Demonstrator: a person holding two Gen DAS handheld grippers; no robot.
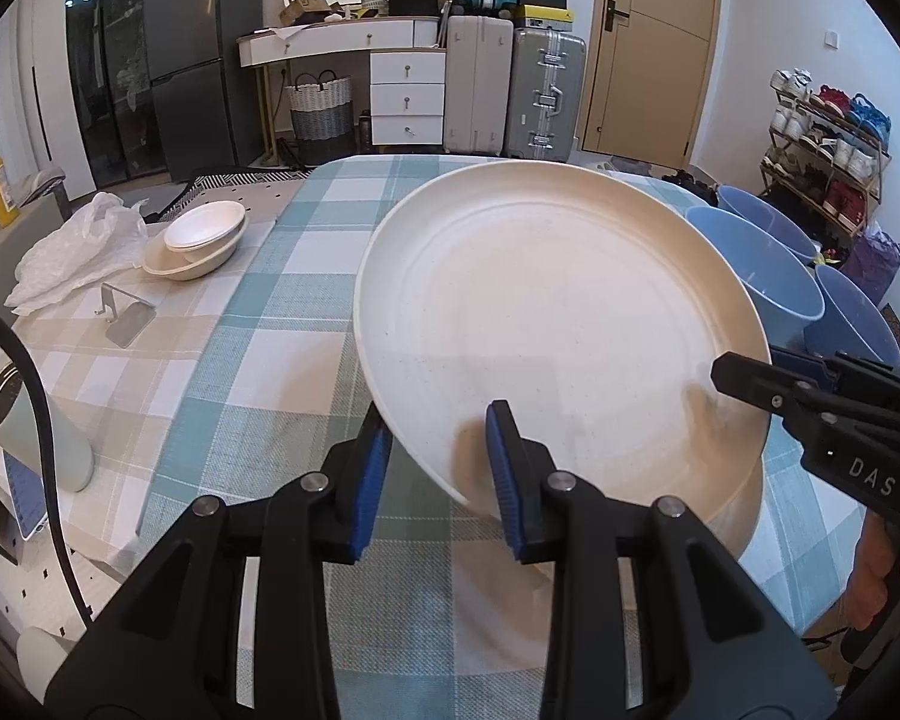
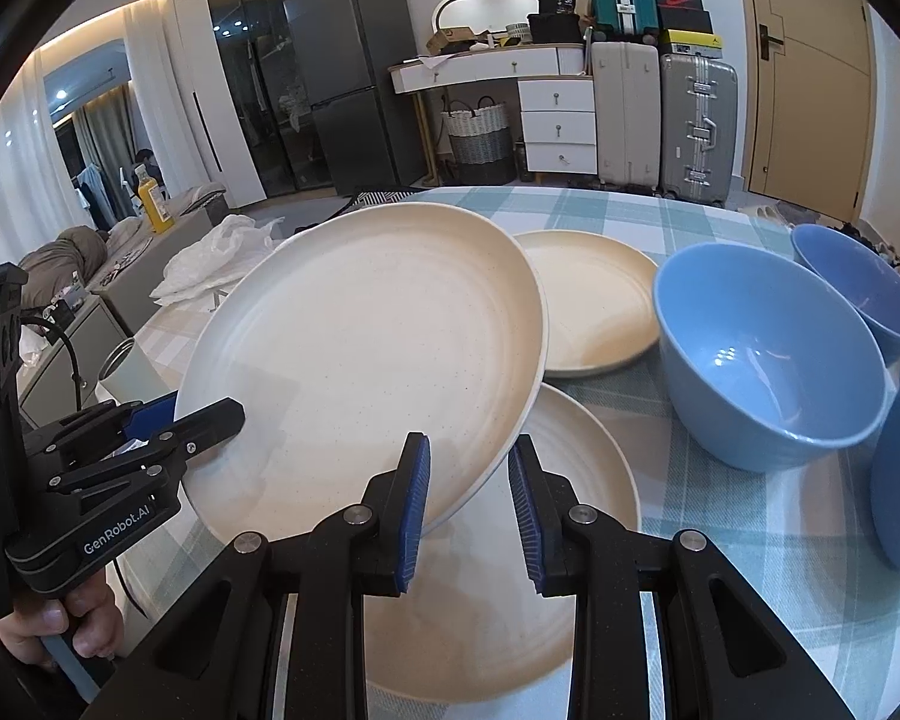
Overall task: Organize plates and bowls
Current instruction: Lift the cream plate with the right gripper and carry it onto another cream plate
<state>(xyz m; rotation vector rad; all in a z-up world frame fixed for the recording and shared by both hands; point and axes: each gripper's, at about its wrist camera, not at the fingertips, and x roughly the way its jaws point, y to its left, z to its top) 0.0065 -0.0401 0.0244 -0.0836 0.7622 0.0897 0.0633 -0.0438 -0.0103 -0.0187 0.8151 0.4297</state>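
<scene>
Both grippers, left and right, clamp one raised cream plate (two more lie beneath); three blue bowls right of frame

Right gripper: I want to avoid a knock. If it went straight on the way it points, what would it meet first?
The held plate moves with it. Beyond, probably the plate lying near the blue bowl; depth is unclear.
</scene>
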